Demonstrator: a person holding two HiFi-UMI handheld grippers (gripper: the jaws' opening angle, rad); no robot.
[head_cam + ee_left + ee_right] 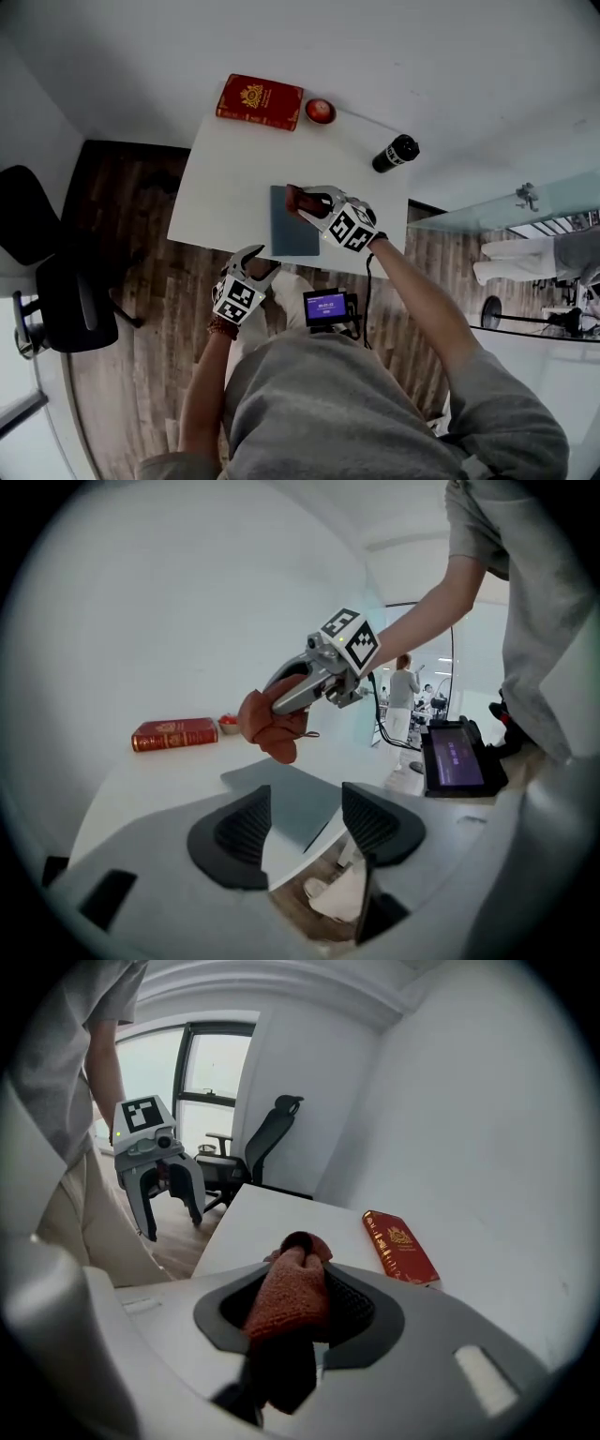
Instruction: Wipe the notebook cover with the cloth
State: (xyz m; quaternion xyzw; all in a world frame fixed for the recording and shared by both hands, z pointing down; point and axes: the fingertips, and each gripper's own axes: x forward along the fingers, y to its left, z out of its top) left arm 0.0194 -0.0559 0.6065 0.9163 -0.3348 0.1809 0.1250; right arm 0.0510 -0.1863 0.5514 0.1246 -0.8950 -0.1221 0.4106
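A grey-blue notebook [291, 230] lies flat near the front edge of the white table [230, 173]. My right gripper [312, 201] is shut on a bunched rust-orange cloth [297, 198] over the notebook's far end. In the left gripper view the cloth [272, 726] hangs a little above the notebook [281, 799]. The right gripper view shows the cloth [292, 1296] pinched between the pads. My left gripper [253, 261] is just off the table's near edge. It is open, and nothing sits between its pads [246, 822].
A red hardback book [260, 100], a small red bowl [320, 111] and a black bottle [395, 153] sit along the table's far side. A black office chair [56, 281] stands at the left on the wooden floor. A small lit screen [327, 307] is at my waist.
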